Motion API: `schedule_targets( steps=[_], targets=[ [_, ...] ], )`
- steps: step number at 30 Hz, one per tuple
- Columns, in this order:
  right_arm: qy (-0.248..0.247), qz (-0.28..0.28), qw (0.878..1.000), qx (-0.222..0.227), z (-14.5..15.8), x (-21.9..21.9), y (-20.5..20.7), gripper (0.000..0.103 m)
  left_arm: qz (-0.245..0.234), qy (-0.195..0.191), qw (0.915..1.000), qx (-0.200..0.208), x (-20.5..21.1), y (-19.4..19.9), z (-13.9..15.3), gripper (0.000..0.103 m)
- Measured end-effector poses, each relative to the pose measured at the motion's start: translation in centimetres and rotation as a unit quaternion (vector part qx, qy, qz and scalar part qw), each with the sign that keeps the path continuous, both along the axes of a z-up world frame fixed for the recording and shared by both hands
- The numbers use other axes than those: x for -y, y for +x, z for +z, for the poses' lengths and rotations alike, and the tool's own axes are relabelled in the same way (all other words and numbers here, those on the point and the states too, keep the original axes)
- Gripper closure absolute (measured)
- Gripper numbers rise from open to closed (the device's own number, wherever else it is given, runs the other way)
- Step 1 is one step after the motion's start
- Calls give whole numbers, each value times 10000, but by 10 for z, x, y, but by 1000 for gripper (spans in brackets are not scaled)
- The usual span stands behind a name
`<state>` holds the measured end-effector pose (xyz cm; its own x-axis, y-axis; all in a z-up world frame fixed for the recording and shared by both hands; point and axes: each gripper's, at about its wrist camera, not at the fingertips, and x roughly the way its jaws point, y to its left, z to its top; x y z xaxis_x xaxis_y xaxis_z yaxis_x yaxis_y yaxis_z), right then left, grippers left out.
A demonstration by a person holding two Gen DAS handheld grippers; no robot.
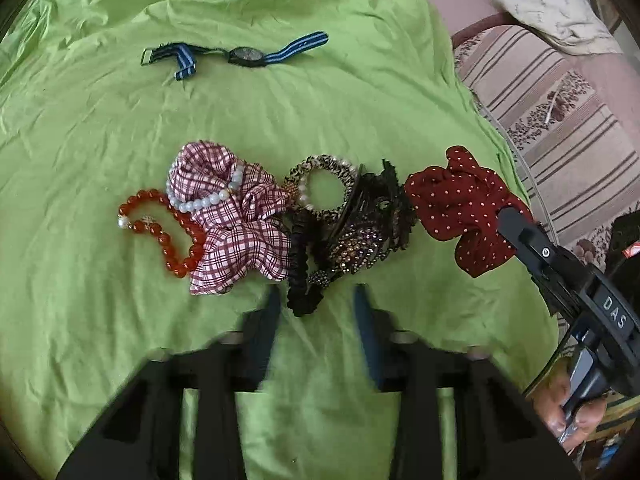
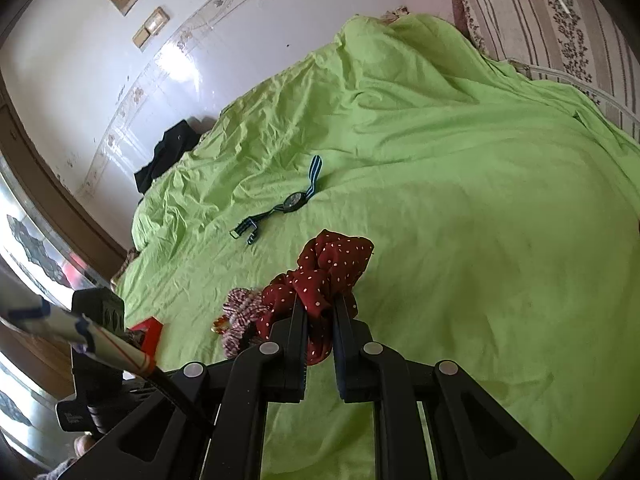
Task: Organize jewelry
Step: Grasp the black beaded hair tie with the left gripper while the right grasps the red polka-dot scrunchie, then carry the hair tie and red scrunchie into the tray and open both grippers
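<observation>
Pinching the red dotted scrunchie (image 2: 320, 280), right hand-held gripper (image 2: 320, 308) nearly closed

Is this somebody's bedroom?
Probably a room at home, maybe a bedroom. A crumpled green sheet covers a soft surface, a striped flowery cushion lies beside it, and a light switch is on the wall.

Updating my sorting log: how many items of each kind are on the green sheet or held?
Scrunchies: 4 (checked scrunchie, red dotted scrunchie, black scrunchie, leopard-print scrunchie)
Bead bracelets: 2 clear (red bracelet, white bracelet)
Wristwatch: 1
Jewelled hair clip: 1, maybe more tangled
Total: at least 8
</observation>
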<state>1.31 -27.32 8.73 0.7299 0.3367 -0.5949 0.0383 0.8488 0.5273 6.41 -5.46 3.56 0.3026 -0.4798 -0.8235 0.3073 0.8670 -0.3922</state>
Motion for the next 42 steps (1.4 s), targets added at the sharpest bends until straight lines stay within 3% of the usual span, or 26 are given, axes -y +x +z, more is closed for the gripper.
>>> schedule_targets(
  steps=[1, 5, 11, 15, 21, 28, 33, 42],
  targets=[
    [-36, 9, 10000, 2, -1, 0, 0, 91, 26, -27, 9999, -129, -2, 2, -3, 98],
    [-125, -16, 9999, 28, 0, -1, -2, 91, 248, -56, 9997, 20, -17, -7, 8, 99],
    [-324, -20, 9993, 164, 8, -11, -10, 91, 511, -442, 9972, 329, -63, -37, 49, 99],
    [-672, 142, 9973, 267, 18, -37, -20, 91, 826, -516, 9934, 613, -118, -65, 83, 99],
    [-874, 727, 9927, 397, 35, -103, -40, 91, 1602, -162, 9841, 749, -212, -92, 102, 99],
    [-1087, 1543, 9806, 520, 60, -205, -45, 91, 2541, 231, 9647, 648, -331, -130, 94, 99],
    [-1356, 2251, 9630, 599, 72, -288, -53, 91, 2887, 403, 9548, 584, -394, -151, 83, 99],
    [-1449, 3219, 9354, 197, 45, -383, -71, 91, 3142, 540, 9477, 135, -445, -160, 46, 99]
  ],
)
